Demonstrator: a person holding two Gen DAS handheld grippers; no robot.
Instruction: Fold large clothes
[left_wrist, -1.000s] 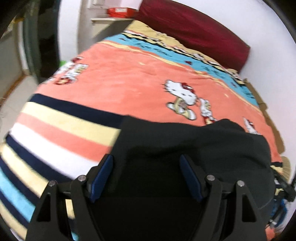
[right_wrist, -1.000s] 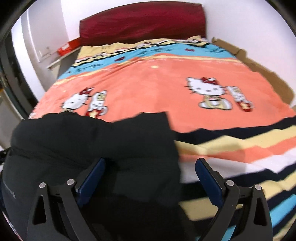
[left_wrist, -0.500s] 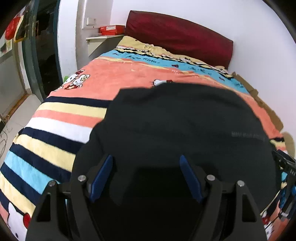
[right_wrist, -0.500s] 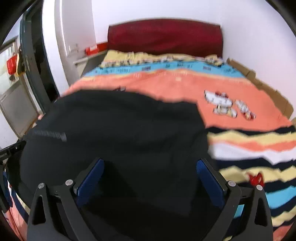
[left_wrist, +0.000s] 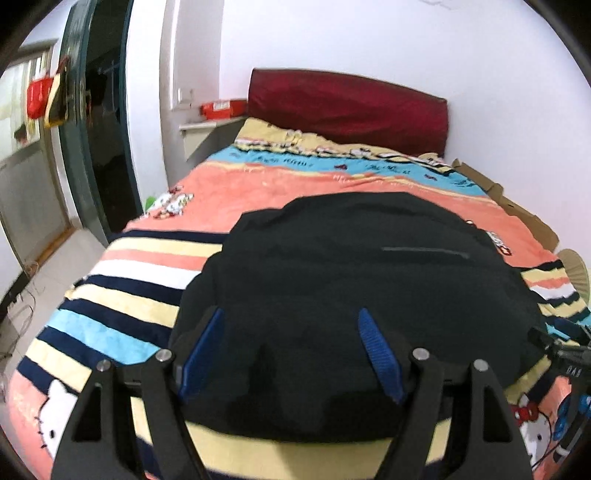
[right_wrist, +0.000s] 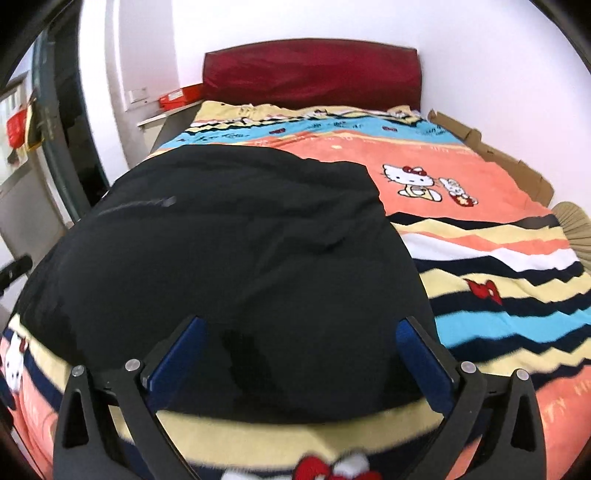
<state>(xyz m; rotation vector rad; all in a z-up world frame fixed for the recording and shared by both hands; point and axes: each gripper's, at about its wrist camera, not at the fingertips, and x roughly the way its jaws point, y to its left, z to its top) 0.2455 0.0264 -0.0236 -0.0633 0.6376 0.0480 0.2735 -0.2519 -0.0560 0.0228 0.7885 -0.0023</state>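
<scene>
A large black garment lies folded flat on the striped Hello Kitty blanket, near the bed's front edge. It also fills the left and middle of the right wrist view. My left gripper is open and empty, just above the garment's near left part. My right gripper is open and empty above its near right part. The right gripper's body shows at the right edge of the left wrist view.
A dark red headboard stands against the white wall at the far end. A shelf with a red box is at the far left. Cardboard lines the bed's right side. A dark doorway and floor lie to the left.
Both grippers have pulled back toward the bed's front edge and tilted up, so more of the room shows. The black garment now lies spread flat; both stay open.
</scene>
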